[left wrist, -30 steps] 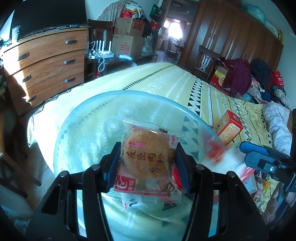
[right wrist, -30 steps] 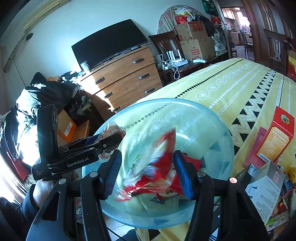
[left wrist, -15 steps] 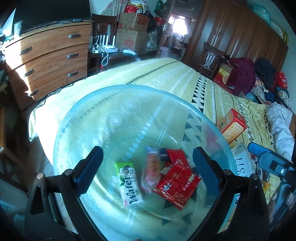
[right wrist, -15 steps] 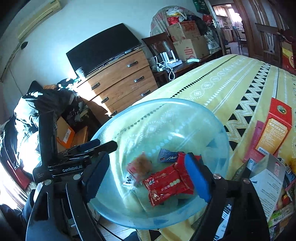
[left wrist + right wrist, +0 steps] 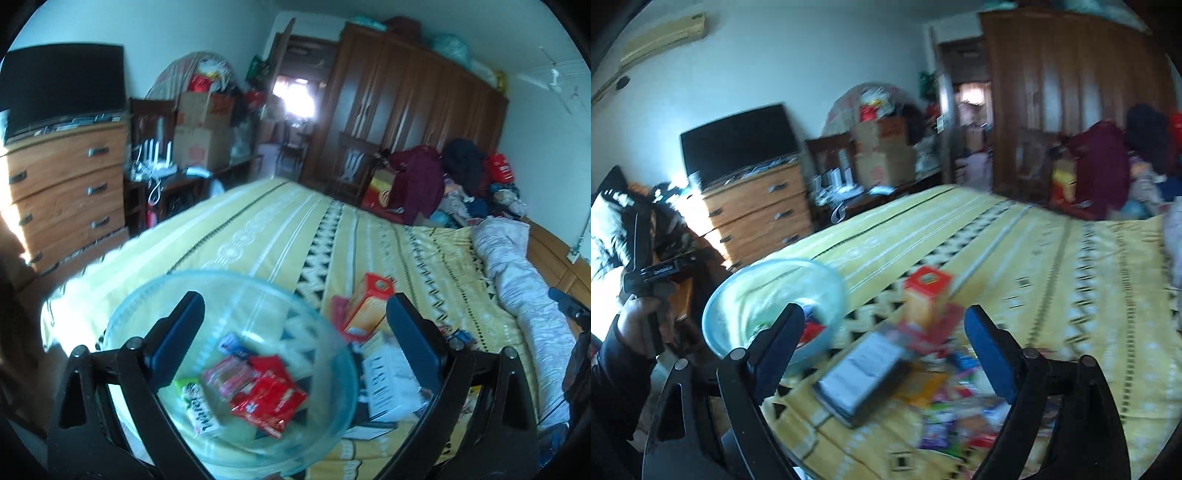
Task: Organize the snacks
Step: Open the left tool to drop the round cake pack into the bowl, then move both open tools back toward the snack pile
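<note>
A clear glass bowl (image 5: 325, 332) sits on the yellow bed near its corner and holds a red packet (image 5: 269, 400), a green-white wafer pack (image 5: 199, 406) and other small snacks. My left gripper (image 5: 295, 325) is open and empty, raised above the bowl. My right gripper (image 5: 884, 328) is open and empty, to the right of the bowl (image 5: 738, 295), over a white box (image 5: 864, 373), an orange-red box (image 5: 925, 295) and a blurred pile of loose snack packets (image 5: 953, 406).
The orange-red box (image 5: 369, 302) and white box (image 5: 391, 384) lie right of the bowl. A rolled grey blanket (image 5: 524, 288) lies along the bed's right side. A wooden dresser (image 5: 62, 184) with a TV stands left; a wardrobe (image 5: 406, 110) is behind.
Both grippers opened and dropped their snack packets into the bowl, then rose and pulled back. The right gripper swung right toward the snack pile.
</note>
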### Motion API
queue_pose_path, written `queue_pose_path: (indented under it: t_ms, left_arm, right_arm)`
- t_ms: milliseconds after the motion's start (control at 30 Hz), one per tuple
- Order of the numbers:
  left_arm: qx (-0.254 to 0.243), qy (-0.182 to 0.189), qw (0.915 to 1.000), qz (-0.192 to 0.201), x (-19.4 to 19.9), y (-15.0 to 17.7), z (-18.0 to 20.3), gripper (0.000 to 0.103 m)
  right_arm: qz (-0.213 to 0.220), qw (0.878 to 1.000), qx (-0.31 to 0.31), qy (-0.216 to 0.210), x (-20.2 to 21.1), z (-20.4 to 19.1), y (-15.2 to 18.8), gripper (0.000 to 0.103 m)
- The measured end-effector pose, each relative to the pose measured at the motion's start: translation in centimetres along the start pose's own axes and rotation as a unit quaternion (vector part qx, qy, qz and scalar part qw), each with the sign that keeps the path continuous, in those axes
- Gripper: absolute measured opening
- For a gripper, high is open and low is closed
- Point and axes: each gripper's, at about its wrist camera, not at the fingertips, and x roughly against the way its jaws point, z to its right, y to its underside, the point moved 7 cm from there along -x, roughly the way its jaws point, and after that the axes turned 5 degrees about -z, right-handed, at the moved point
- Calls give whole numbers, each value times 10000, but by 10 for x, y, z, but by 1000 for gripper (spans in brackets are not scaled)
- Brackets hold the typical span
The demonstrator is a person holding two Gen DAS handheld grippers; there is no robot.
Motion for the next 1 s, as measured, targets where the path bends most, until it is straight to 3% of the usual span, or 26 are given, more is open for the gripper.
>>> queue_pose_path:
  t_ms: [133, 300, 500, 600, 700, 800, 1000]
  left_arm:
    - [-220, 96, 9993, 290, 22, -19, 32, 103]
    - [-455, 277, 9978, 400, 31, -19, 71, 103]
    - [-661, 372, 9960, 471, 40, -14, 100, 103]
    - [-673, 465, 9958, 418, 37, -11, 109, 103]
    - [-820, 695, 9938, 270, 25, 1, 131, 103]
    - [-1162, 950, 9887, 38, 8, 23, 164, 103]
    - [-1074, 1050, 9878, -416, -43, 48, 185, 103]
  right_arm:
    - [669, 9959, -97, 597, 101, 49, -15, 96]
    - [1462, 9824, -62, 1157, 212, 78, -25, 103]
    - [1891, 9645, -144, 1840, 304, 116, -21, 103]
    - [2007, 9613, -621, 1780, 333, 139, -3, 103]
    - [2011, 9607, -953, 1659, 337, 153, 21, 103]
    - [1823, 9648, -1382, 1300, 311, 161, 55, 103]
    - [260, 9793, -1483, 1349, 174, 167, 126, 99]
